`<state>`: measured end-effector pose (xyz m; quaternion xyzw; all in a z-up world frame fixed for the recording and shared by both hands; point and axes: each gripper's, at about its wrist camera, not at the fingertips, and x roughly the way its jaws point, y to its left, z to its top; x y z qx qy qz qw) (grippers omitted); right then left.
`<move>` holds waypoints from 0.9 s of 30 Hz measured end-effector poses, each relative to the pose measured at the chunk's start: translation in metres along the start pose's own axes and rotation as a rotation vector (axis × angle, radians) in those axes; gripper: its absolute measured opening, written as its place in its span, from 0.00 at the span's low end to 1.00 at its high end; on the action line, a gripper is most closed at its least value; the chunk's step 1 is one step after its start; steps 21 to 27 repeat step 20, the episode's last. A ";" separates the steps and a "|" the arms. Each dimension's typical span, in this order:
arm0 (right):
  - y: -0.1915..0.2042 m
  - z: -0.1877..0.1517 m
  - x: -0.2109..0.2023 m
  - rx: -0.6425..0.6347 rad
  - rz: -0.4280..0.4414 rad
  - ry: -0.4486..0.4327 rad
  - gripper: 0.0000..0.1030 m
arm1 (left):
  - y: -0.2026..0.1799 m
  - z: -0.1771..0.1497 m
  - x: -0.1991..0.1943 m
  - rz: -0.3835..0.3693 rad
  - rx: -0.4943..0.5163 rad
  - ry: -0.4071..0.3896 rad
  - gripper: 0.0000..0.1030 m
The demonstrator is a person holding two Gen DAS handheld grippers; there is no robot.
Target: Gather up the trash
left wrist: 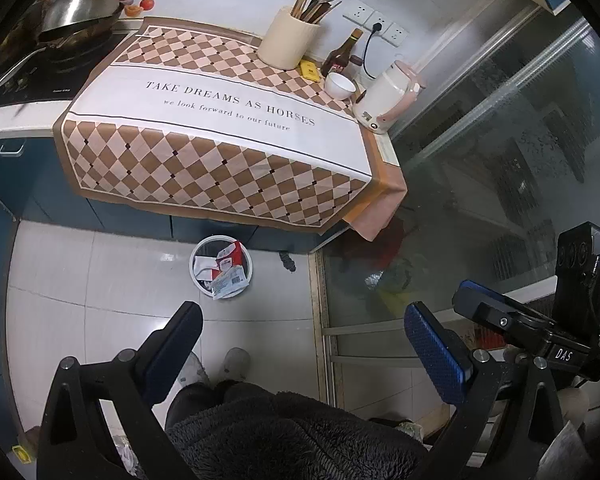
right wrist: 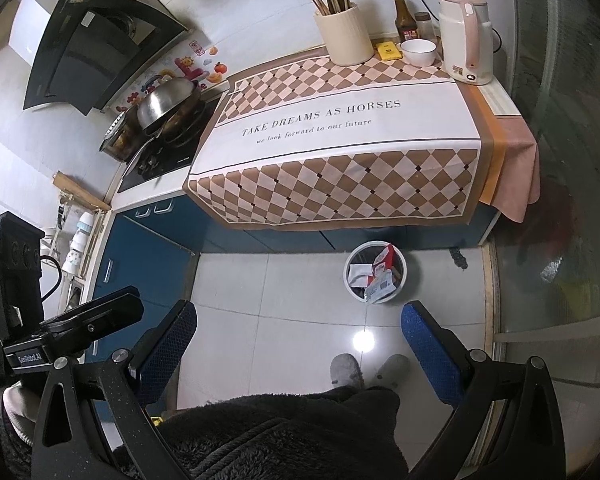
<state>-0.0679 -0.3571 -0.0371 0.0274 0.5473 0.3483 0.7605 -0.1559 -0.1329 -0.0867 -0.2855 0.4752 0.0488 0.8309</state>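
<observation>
Filling the white bin [left wrist: 198, 258], wrappers [left wrist: 229, 280] hide its bottom; both grippers' jaws gape, holding nothing.

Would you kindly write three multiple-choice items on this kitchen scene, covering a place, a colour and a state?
1. Where is the bin?
A. on the floor by the cabinet
B. on the counter
C. on the stove

2. What colour is the kettle handle?
A. green
B. pink
C. black

3. How does the left hand-held gripper stand?
A. shut on a wrapper
B. shut, empty
C. open, empty

Answers: 1 A, the bin stands on the tiles below the cloth. 2 B, the handle is pale pink. 3 C, its fingers are wide apart with only floor between.
</observation>
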 end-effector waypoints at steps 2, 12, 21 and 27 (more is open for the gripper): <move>0.000 -0.001 -0.001 0.006 -0.003 -0.004 1.00 | 0.000 0.001 0.000 -0.004 0.005 0.000 1.00; -0.005 -0.001 -0.003 0.012 -0.002 -0.007 1.00 | -0.002 0.002 0.001 -0.008 0.019 0.001 1.00; -0.005 -0.003 -0.003 0.015 0.000 -0.007 1.00 | -0.001 0.002 -0.001 -0.008 0.017 -0.002 1.00; -0.005 -0.003 -0.003 0.015 0.000 -0.007 1.00 | -0.001 0.002 -0.001 -0.008 0.017 -0.002 1.00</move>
